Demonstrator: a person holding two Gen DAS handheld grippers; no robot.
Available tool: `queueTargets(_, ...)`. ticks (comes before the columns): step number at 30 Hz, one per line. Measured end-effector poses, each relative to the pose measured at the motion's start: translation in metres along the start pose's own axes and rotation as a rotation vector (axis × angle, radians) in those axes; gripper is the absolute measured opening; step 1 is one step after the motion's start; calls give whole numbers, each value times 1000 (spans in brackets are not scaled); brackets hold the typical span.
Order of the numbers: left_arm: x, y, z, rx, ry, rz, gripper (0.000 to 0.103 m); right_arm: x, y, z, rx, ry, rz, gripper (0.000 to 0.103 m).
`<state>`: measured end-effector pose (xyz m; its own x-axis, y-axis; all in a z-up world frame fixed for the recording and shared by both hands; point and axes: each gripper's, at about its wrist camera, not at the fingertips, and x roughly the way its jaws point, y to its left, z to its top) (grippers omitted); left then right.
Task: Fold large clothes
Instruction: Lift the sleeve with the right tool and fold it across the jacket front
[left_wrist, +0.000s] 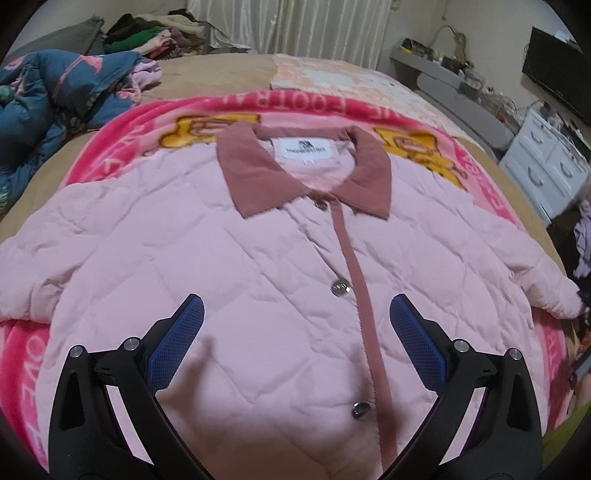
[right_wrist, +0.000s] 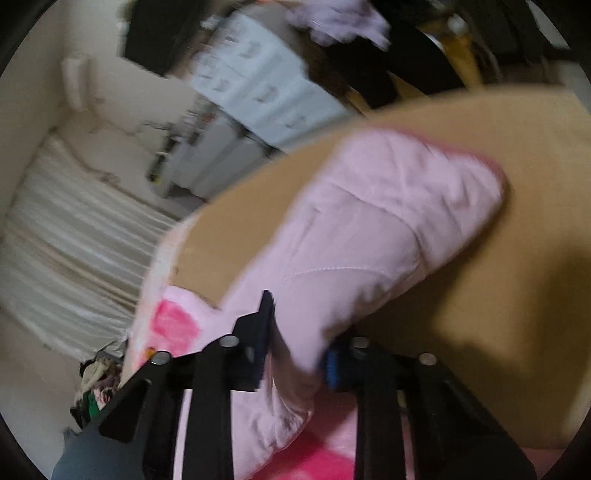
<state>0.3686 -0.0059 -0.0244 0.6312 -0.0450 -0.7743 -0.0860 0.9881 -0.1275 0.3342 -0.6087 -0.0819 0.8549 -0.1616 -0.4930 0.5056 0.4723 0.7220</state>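
While the quilted pink jacket (left_wrist: 258, 258) lay flat, unfolded, the left gripper (left_wrist: 295, 343) hung wide open, empty; the right gripper (right_wrist: 295, 343) pinched its sleeve (right_wrist: 369, 229).

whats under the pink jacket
A bright pink blanket with yellow bear prints lies under the pink jacket, on the tan bed cover. The jacket hides the blanket's middle.

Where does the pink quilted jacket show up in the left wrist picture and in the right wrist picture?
Left wrist: the pink jacket fills the middle, spread flat and collar up, beyond the open left tool.
Right wrist: only one sleeve shows, running from centre toward upper right, pinched by the right tool.
Shared landmark: the white drawer unit.
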Motion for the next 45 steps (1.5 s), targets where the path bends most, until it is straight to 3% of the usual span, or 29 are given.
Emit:
queueTargets(9, -25, 13, 13, -45, -33, -35, 94, -49, 108, -17, -274, -6, 257, 18)
queueTargets(23, -60, 18, 24, -43, -118, -47, 94, -92, 224, -88, -620, 21, 473, 17)
queueTargets(37, -85, 38, 33, -99, -134, -155, 94, -115, 276, -159, -808, 107, 581, 17)
queueTargets(45, -97, 64, 35, -128, -161, -95, 94, -117, 295, -213, -941, 203, 630, 16)
